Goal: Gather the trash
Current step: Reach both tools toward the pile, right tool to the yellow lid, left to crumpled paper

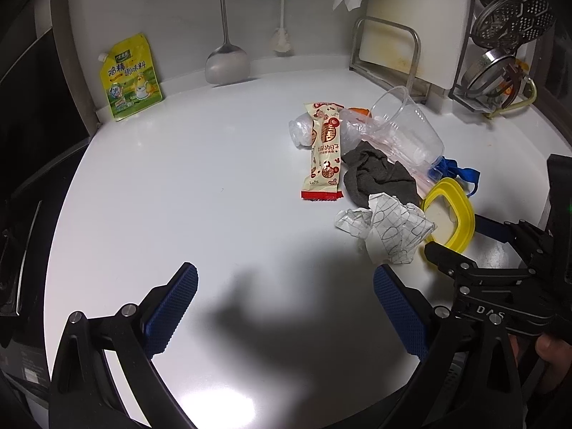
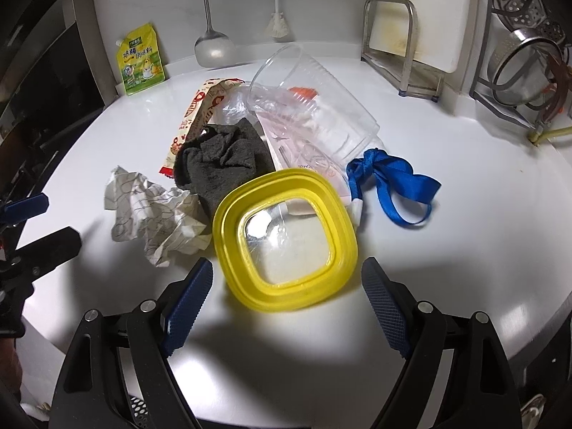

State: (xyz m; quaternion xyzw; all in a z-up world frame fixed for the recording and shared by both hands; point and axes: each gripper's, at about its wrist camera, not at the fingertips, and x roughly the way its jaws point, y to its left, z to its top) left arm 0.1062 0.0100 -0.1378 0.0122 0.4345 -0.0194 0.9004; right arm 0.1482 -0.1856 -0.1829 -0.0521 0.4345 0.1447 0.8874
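A heap of trash lies on the white counter (image 1: 178, 178): a snack wrapper (image 1: 323, 150), a clear plastic cup (image 1: 404, 121) on its side, a dark grey rag (image 1: 375, 175), crumpled printed paper (image 1: 389, 230), a yellow-rimmed lid (image 2: 284, 239) and a blue ribbon (image 2: 393, 182). My left gripper (image 1: 286, 307) is open above bare counter, left of and nearer than the paper. My right gripper (image 2: 286, 304) is open, its blue pads either side of the lid's near edge. The right gripper (image 1: 482, 271) also shows at the right of the left wrist view.
A yellow seasoning pouch (image 1: 130, 77) leans against the back wall at the left. A ladle (image 1: 227, 60) and a brush (image 1: 282, 18) hang on the wall. A metal rack with a cutting board (image 1: 411, 35) and a dish rack holding strainers (image 2: 525, 68) stand at the back right.
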